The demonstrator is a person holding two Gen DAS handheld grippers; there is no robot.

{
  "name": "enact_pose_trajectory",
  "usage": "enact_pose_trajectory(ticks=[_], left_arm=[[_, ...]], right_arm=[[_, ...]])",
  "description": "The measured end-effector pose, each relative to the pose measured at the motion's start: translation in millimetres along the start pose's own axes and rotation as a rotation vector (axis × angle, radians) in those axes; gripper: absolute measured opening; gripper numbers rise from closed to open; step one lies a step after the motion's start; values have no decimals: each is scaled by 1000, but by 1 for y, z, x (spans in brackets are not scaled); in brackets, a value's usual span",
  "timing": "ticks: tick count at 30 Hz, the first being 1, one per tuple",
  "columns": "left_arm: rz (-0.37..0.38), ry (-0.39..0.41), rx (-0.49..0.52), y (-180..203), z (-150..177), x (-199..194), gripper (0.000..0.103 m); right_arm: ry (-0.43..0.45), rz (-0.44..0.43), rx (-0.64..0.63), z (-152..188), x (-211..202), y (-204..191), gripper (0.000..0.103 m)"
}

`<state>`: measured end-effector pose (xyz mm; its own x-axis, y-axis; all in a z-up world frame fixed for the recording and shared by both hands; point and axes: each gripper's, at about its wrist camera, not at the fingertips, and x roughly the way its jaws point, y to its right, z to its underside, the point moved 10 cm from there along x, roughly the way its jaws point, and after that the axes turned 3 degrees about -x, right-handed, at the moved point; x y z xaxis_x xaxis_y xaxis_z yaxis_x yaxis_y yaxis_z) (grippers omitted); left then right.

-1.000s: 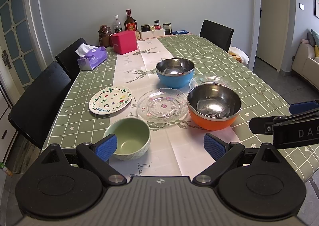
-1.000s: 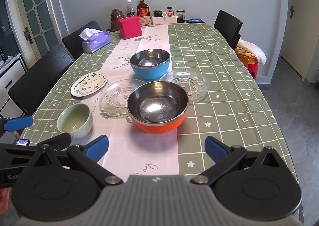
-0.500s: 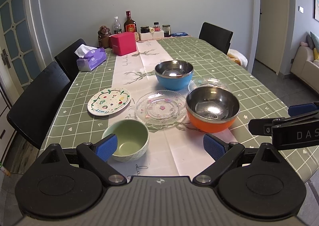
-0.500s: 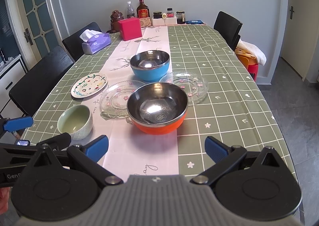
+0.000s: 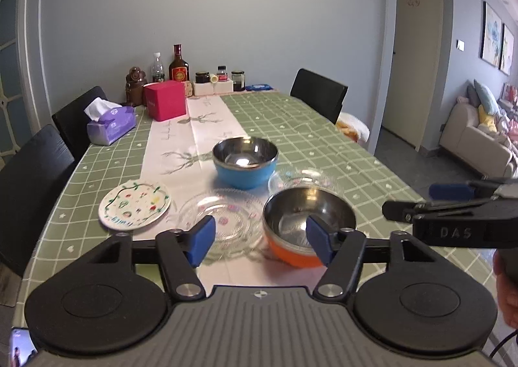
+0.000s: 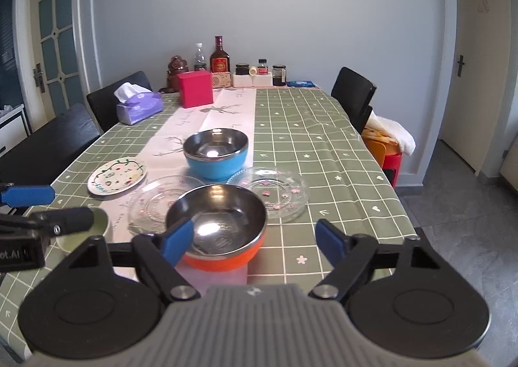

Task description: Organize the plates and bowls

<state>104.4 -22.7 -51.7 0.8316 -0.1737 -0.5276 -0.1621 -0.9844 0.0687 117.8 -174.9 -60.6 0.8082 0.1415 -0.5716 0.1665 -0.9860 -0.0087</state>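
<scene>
An orange steel-lined bowl [image 6: 220, 227] [image 5: 304, 221] stands nearest on the table. Behind it are a blue steel-lined bowl [image 6: 216, 153] [image 5: 245, 161], two clear glass plates [image 6: 152, 202] [image 6: 280, 192] [image 5: 226, 221], and a white painted plate [image 6: 117, 175] [image 5: 134, 205]. A green bowl [image 6: 98, 231] shows at the left, partly hidden by the left gripper. My left gripper [image 5: 260, 239] is open and empty, held above the near glass plate and orange bowl. My right gripper [image 6: 254, 242] is open and empty, above the orange bowl's near side.
A purple tissue box [image 6: 139, 106], a pink box [image 6: 195, 88], bottles and jars [image 6: 220, 62] stand at the table's far end. Black chairs [image 6: 354, 95] [image 5: 29, 179] flank the table. A red stool with a towel [image 6: 390, 143] is at the right.
Both grippers have tilted up and moved forward over the table. The green bowl has dropped out of the left wrist view. Both stay open.
</scene>
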Motion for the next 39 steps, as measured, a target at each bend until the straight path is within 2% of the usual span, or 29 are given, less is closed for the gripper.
enact_pose_trajectory(ticks=[2,6,11,18,28,31,33,35,37,39], left_arm=[[17,-34,-24,1,-1,14,69],[17,-106,-28,0,1,43,63],[26,-227,-110,-10,6,84,50],[-12,-305,-144,-18,16,121,45],[-11,-354,-153,-11,27,148,45],[-19,-367,-134,-8,29,152,31],[-12,-369,-129,-5,30,153,26],[-15,-372,-120,-3,31,153,13],[-29,-369,-107,-2,31,153,9],[-34,-371,-110,-2,31,152,9]], right_arm=[[-29,-1,20,0,14,7,73],[-100,-16,51,1,42,13,53],[-185,-31,51,8,77,11,39],[-271,-61,84,15,114,10,24],[-303,-79,119,19,130,10,13],[-299,-76,120,19,131,11,11],[-298,-75,122,19,131,12,10],[-296,-74,128,19,131,12,10],[-296,-72,128,18,131,12,9],[-298,-68,128,18,130,12,9]])
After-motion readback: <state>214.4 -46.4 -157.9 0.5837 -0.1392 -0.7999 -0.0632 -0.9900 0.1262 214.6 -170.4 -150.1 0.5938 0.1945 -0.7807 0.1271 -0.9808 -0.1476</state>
